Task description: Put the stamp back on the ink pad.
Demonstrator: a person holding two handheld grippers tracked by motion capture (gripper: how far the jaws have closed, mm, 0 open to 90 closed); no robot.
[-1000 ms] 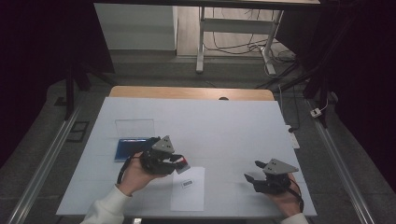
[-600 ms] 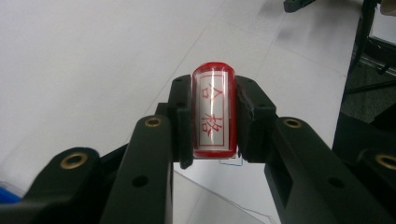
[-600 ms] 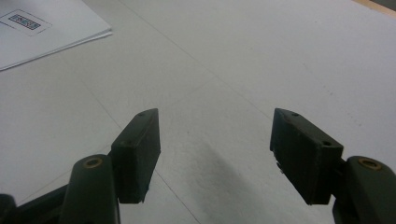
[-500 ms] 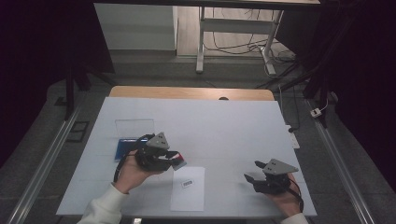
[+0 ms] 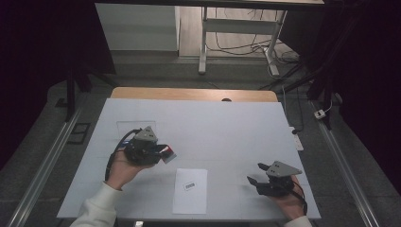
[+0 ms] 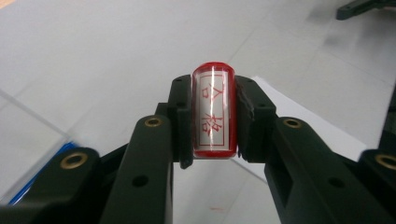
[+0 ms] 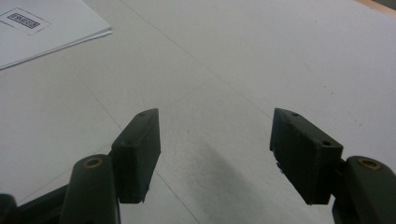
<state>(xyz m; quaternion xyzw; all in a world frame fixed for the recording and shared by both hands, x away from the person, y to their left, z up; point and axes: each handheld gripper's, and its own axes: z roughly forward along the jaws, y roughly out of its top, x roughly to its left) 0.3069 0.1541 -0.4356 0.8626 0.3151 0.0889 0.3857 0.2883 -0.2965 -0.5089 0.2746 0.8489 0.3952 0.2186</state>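
A broad white desk (image 5: 227, 127) with a light wooden strip along its far edge (image 5: 194, 93) carries a white sheet of paper with a small barcode label (image 5: 190, 190), lying flat between the two sets of fingers, nearer the left ones. A clear rectangular outline (image 5: 136, 126) sits on the desk just beyond the left fingers. Well beyond both, on the grey floor, stand the legs of a white metal frame (image 5: 203, 45) amid loose dark cables (image 5: 239, 47). A white plug (image 5: 320, 113) lies on the floor off the desk's right edge.
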